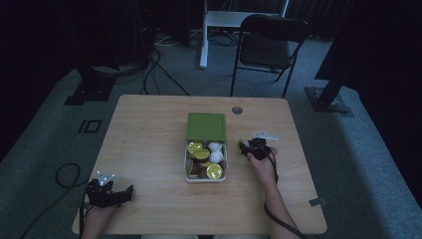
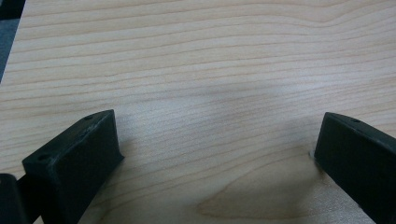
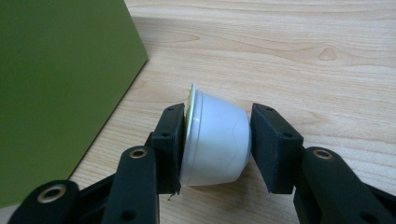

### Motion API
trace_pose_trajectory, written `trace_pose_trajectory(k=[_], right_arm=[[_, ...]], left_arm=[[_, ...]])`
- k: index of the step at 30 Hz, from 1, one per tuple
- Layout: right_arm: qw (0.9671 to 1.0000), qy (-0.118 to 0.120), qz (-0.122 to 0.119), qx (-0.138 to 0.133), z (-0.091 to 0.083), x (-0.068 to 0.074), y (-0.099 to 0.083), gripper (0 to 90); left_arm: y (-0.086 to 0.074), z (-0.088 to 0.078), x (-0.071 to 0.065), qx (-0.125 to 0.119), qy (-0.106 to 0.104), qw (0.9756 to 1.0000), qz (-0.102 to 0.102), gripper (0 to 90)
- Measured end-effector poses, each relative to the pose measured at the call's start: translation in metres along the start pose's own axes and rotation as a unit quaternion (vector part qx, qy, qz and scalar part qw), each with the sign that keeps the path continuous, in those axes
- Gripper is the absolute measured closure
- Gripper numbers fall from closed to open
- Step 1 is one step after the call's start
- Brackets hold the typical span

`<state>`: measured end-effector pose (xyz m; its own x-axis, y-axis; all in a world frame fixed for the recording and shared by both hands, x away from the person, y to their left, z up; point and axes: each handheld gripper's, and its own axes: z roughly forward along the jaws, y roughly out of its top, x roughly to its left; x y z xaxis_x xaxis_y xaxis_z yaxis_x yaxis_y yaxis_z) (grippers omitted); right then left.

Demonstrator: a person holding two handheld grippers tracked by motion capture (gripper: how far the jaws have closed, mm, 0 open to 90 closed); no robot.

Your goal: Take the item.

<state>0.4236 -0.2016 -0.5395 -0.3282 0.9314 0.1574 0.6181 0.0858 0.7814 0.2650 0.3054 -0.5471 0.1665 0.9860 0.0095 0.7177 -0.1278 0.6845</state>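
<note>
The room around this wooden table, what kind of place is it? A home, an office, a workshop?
Probably a lab or recording studio rather than a home. Dark curtains close off the space, cables trail over grey carpet, and black stand bases flank the wooden table. A folding chair waits behind it.

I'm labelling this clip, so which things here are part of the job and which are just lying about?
In the job:
- white capsule, clamped in the right gripper
- box of capsules
- green lid, beside that gripper

Lying about:
- left gripper, open over bare table
- chair
- floor cables
</note>
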Motion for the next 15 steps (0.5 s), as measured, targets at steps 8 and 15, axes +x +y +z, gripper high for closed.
trace_pose_trajectory(k=[8,15], right_arm=[[1.0,0.003,-0.005,0.008,-0.0001,-0.0013,0.0015,53.7],[0.9998,0.013,0.013,-0.004,-0.0041,-0.0068,0.002,45.2]], left_arm=[[0.0,0.0,0.0,0.0,0.0,1.0,0.0,0.3],[0.0,0.0,0.0,0.0,0.0,1.0,0.0,0.3]])
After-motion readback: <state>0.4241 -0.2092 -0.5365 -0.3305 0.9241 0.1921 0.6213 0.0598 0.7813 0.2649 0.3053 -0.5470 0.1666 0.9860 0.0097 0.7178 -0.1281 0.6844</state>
